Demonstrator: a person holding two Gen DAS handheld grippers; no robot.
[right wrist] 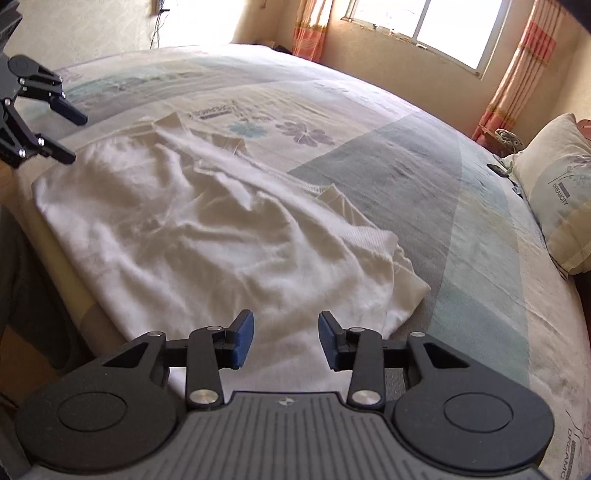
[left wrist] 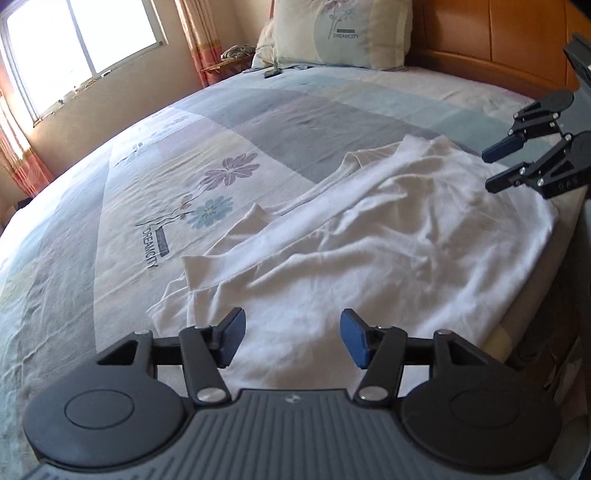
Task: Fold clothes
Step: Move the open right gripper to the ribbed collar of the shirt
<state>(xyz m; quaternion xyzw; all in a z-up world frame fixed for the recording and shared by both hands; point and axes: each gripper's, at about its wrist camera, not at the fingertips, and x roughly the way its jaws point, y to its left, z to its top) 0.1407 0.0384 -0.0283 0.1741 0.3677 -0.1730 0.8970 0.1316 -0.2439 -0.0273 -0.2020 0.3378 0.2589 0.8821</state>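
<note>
I have both claws above the near edge of the bed (left wrist: 92, 280); the white shirt (left wrist: 369, 236) lies along that edge, its long side almost flush with the mattress border, and beyond it the bedspread runs wide and bare toward the window (left wrist: 74, 48) and the curtains (right wrist: 517, 74); the pillow (left wrist: 343, 33) sits at the head of the bed against the wooden headboard (left wrist: 498, 40), well apart from the shirt. My left claw (left wrist: 291, 341) hangs over the shirt's near corner with its blue pads parted and nothing between them; the cloth lies below, not pinched. My right claw (right wrist: 286, 339) stands the same way over the other end, jaws parted a little less wide, gripping nothing; each claw shows at the edge of the other's view, jaws apart there too.

The shirt is wrinkled and folded over itself, with a ribbed collar edge and one short sleeve poking out on the far side; a second layer peeks from beneath at one corner.

The bedspread carries purple and blue printed flowers with the word DREAMCITY beside them; the same word is on the pillow. A small dark object (left wrist: 272, 72) lies near the pillow; I cannot tell what it is.
</note>
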